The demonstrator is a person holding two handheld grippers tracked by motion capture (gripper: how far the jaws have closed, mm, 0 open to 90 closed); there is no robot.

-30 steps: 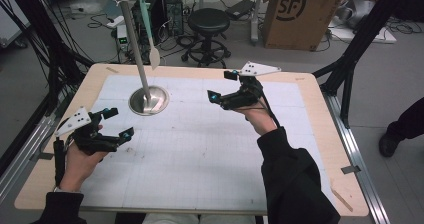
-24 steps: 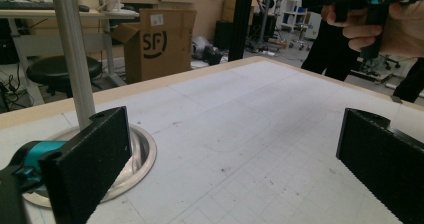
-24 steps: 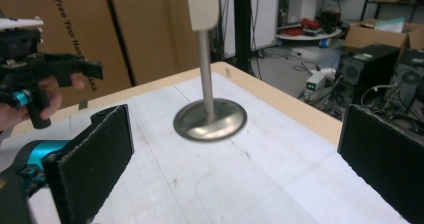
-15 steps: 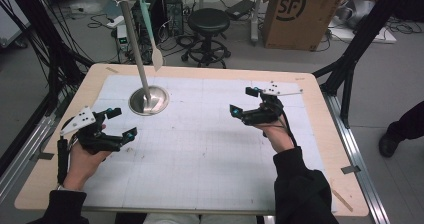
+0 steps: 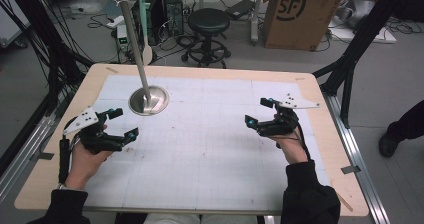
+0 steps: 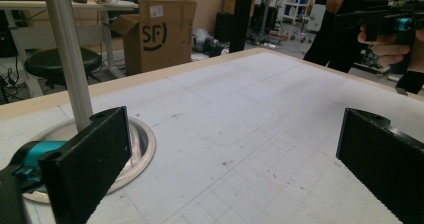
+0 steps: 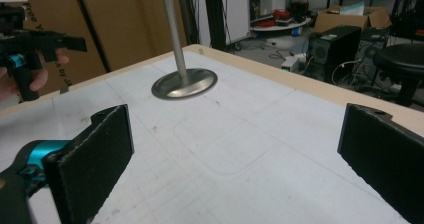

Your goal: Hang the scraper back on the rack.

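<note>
My left gripper is held over the table's left side, open, with nothing between its jaws. My right gripper hovers over the right side, also open and empty. A metal stand with a round base and a tall pole rises at the back left of the white gridded mat. In the left gripper view the stand base lies just past my left jaw, and the right gripper shows far off. In the right gripper view the stand sits ahead, with the left gripper at the far left.
A pale spatula-like tool hangs from the stand's top. Behind the wooden table stand a black stool, a cardboard box and cables. A person's shoe is at the right.
My right gripper has drawn back toward the right and nearer the person, from mid-table near the stand. The left gripper has barely shifted.
</note>
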